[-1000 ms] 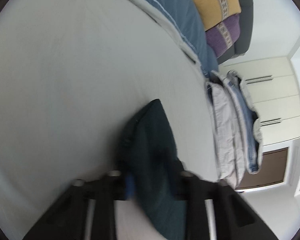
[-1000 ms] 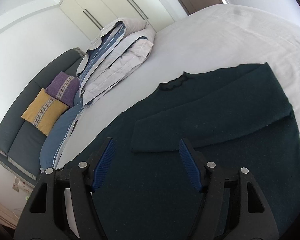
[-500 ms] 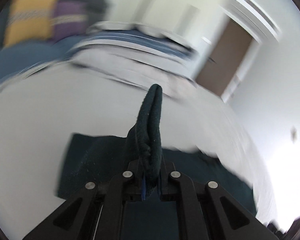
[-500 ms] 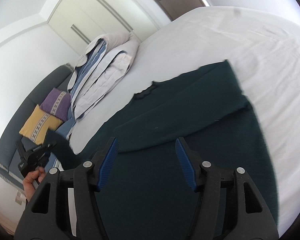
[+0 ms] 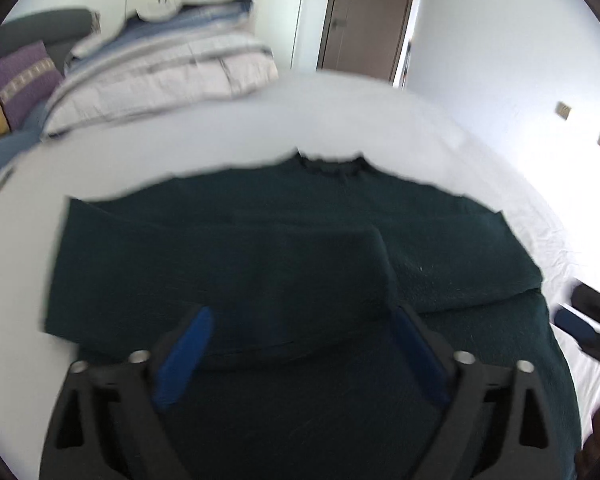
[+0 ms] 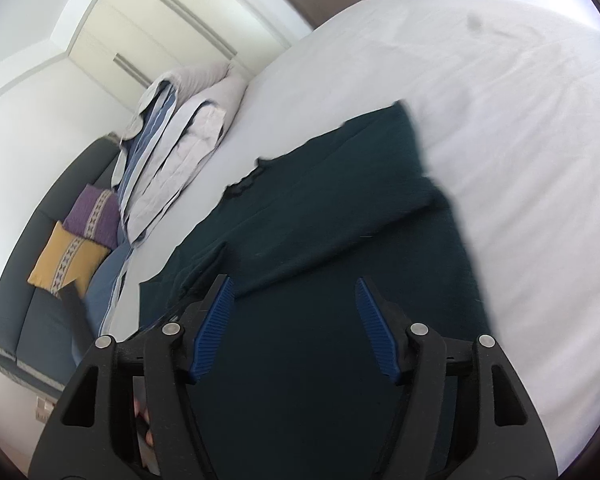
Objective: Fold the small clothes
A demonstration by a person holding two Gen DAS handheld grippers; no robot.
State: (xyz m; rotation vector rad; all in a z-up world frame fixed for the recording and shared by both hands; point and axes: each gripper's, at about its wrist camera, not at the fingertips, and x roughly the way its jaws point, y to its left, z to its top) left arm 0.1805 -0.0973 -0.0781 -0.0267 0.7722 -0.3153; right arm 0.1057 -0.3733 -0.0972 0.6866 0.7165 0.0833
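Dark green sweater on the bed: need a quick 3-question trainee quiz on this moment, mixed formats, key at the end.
1. True or false: both sleeves of the dark green sweater lie folded across its body.
2. Multiple choice: what lies between the fingers of the left claw? A) a pinched sleeve B) nothing gripped, only sweater lying below C) a yellow cushion
3. Fill in: the sweater lies on the white ___, with a folded duvet beyond its collar.

Key:
1. True; one sleeve comes in from each side.
2. B; the jaws are opening, clear of the fabric.
3. Bed sheet.
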